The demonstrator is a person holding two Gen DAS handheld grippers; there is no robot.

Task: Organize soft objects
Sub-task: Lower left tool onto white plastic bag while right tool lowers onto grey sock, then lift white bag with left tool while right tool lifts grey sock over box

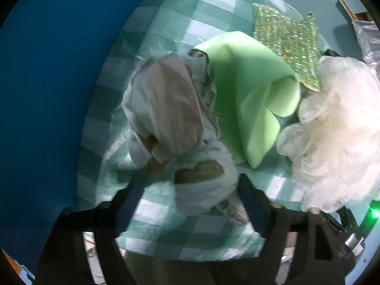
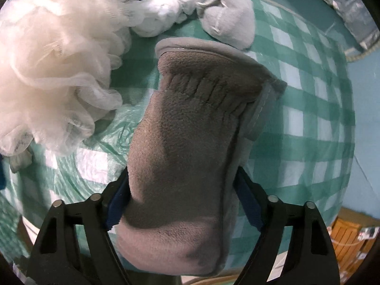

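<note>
My left gripper (image 1: 190, 190) is shut on a white and tan plush toy (image 1: 166, 109) and holds it over the green checked cloth (image 1: 166, 23). Beside the toy lie a folded light green cloth (image 1: 247, 95), a glittery green scrubber (image 1: 289, 40) and a cream mesh bath pouf (image 1: 337, 128). My right gripper (image 2: 182, 190) is shut on a grey fleece mitten (image 2: 190, 128), which sticks out forward over the checked cloth (image 2: 308, 118). The pouf (image 2: 52, 47) is on its left.
A white cotton wad (image 2: 166, 7) and a small grey fabric pouch (image 2: 230, 21) lie at the far side. A silver foil-covered thing (image 2: 344, 7) stands at the back right. A blue surface (image 1: 47, 83) lies left of the cloth. A wooden crate (image 2: 344, 232) sits at the lower right.
</note>
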